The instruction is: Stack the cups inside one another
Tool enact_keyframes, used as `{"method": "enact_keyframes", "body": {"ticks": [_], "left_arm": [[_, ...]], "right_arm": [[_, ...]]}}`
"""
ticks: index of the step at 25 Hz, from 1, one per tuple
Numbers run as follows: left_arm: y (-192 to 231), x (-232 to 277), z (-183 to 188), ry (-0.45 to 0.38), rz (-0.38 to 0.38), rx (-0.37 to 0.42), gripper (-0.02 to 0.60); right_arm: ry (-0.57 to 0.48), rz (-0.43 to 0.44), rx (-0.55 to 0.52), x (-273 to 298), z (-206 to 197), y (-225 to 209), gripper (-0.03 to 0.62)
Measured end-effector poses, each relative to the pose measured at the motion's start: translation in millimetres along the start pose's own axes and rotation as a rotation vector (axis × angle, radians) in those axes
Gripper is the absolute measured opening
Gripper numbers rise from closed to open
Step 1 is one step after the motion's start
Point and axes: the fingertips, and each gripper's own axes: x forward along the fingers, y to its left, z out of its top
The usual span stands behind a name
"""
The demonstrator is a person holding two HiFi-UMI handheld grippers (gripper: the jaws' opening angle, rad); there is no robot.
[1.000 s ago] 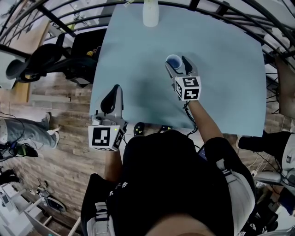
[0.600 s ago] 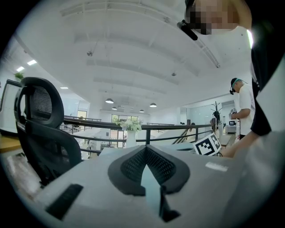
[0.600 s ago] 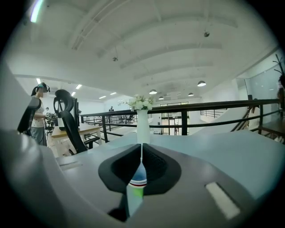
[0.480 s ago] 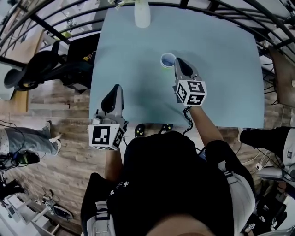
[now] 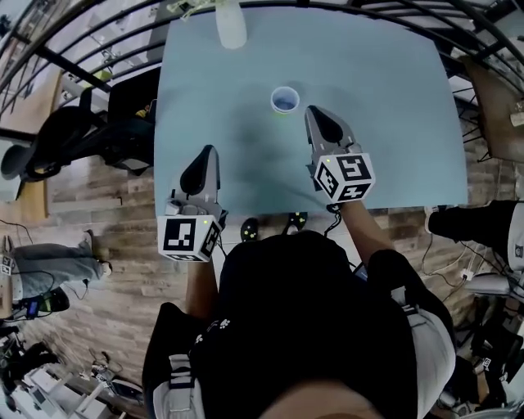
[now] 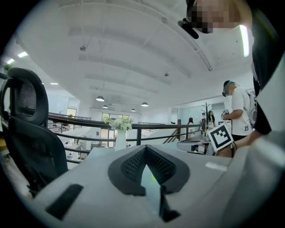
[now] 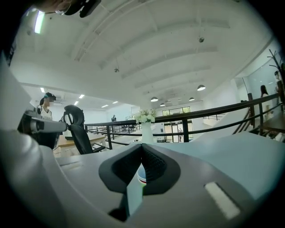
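A stack of cups [image 5: 284,100], blue inside with a white rim, stands upright on the pale blue table [image 5: 393,123]. My right gripper [image 5: 316,114] hovers just to the near right of it, shut and empty, not touching it. Through the slit under its closed jaws in the right gripper view [image 7: 141,147], I glimpse the cups [image 7: 140,175] with red and green stripes. My left gripper [image 5: 204,155] hangs over the table's near left edge, shut with nothing held, and its pads [image 6: 133,162] meet at the tip.
A white vase with flowers [image 5: 231,23] stands at the table's far edge, also seen from the right gripper as the vase [image 7: 146,130]. A black office chair [image 5: 57,131] is left of the table, with a black railing [image 5: 90,33] beyond. Another person [image 6: 238,111] stands off to the right.
The right gripper, open around the cups a second ago, has shut and drawn back toward me and upward. The cups stay on the table. The left gripper has hardly moved.
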Motion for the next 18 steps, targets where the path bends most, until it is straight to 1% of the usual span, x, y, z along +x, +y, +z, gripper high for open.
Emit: {"method": "enact_keyframes", "body": {"ticks": [4, 11, 18], "left_arm": [[-6, 6, -3, 0.006, -0.024, 0.001, -0.008], [-10, 13, -4, 0.01, -0.052, 0.004, -0.008], [-10, 13, -4, 0.012, -0.058, 0.004, -0.008]], "right_arm": [[-0.022, -0.005, -0.013, -16, 6, 4, 0.011], [-0.043, -0.016, -0.006, -33, 12, 11, 0.011], [-0.047, 0.001, -0.003, -36, 15, 16, 0.011]]}}
